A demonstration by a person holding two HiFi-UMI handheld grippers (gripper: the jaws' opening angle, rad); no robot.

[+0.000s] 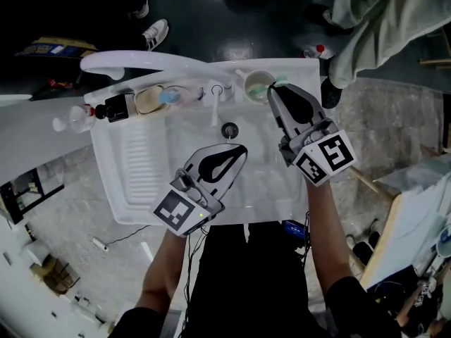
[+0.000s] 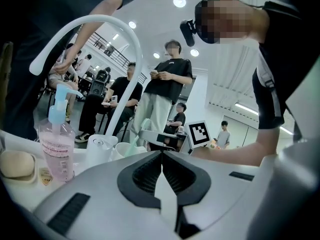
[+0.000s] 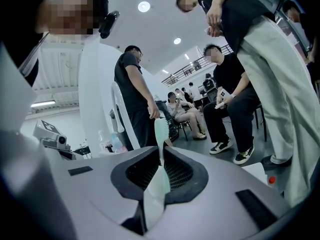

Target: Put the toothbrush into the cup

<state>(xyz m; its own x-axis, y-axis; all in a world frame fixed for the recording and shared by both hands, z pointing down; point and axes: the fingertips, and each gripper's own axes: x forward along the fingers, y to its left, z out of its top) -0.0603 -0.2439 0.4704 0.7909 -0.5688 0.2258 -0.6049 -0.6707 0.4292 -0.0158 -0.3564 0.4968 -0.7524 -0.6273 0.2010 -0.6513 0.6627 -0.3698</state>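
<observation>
Right gripper [image 1: 273,91]: jaws clenched on the toothbrush [image 3: 160,132], pinching the handle low down. That leaves the mint brush end sticking out well past the tips, free to lead the way.
Toothbrush position: in the head view its mint end [image 1: 280,82] sits right at the right-hand rim of the cup [image 1: 248,90]. I cannot tell whether it has crossed the rim.
Cup: upright on the back ledge of the sink [image 1: 141,162], just right of the tap, mouth up and ready to receive.
Why this hold: the long reach keeps the bulky jaws clear of the cup, so only the slim brush has to go in.
Left gripper [image 1: 239,148]: jaws pressed together on nothing and parked over the basin, well apart from the cup. It looks like it is simply keeping out of the way.
Stage, by my reading: the final approach, with the drop not yet made.
Watch for: the brush end catching the rim and tipping the cup.
</observation>
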